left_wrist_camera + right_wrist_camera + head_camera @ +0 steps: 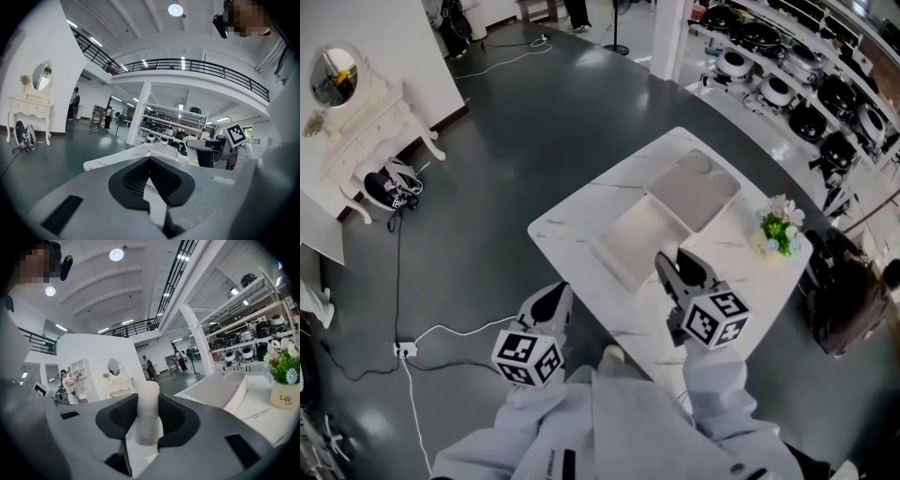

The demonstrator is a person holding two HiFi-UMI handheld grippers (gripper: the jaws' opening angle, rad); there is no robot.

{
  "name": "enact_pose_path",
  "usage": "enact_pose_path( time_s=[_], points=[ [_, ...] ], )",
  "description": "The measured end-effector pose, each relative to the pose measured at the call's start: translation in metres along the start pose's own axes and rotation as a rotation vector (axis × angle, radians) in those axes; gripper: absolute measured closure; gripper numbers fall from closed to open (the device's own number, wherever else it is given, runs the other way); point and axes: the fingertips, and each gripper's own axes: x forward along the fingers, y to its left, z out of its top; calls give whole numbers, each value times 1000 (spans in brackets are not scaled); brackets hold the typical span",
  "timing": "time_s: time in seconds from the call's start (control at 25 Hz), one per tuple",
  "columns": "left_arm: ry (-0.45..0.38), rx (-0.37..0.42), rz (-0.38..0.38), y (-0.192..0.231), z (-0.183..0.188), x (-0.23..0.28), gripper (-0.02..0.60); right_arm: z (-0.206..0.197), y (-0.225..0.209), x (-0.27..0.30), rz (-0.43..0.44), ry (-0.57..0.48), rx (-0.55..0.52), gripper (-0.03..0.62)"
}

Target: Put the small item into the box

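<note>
A white marble-look table (pixel 572 220) with faint grey veins stands on a dark, glossy floor (pixel 516 122) in a tall hall. A white cable (pixel 450 330) trails over the floor. A curvy white dresser (pixel 361 141) with an oval mirror stands by the wall, and white shelves (pixel 806 84) carry round black-and-white units. The box (pixel 633 234) — shallow, rectangular, matte and pale — lies open mid-table, its flat lid (pixel 694 187) touching it on the side toward the far edge. A small pot (pixel 780 230) of flowers sits near the table's right corner. The right claw (pixel 673 264) hovers over the near edge just beside the box, clamped on the item (pixel 147 411) — a white, soft-looking cylinder held upright. The left claw (pixel 555 302) hangs off the near-left edge, over the floor, with its jaws together and nothing between them.
</note>
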Motion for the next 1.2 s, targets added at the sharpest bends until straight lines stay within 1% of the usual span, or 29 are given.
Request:
enact_pose_path(
  time_s=[0.2, 0.36, 0.48, 0.64, 0.88, 1.2],
  points=[
    [32, 0, -9, 7, -2, 21, 583, 0, -6, 22, 8, 1, 7, 476],
    [64, -7, -28, 9, -8, 38, 583, -2, -14, 38, -18, 17, 11, 476],
    [87, -7, -49, 10, -12, 53, 583, -4, -21, 55, -34, 43, -7, 476],
    [120, -11, -72, 15, -16, 69, 583, -14, -31, 76, -59, 108, -40, 476],
    [151, -31, -86, 26, -25, 90, 583, -29, -43, 99, -72, 196, -102, 476],
    [181, -57, -82, 39, -38, 106, 583, -59, -45, 123, -68, 372, -255, 476]
  ],
)
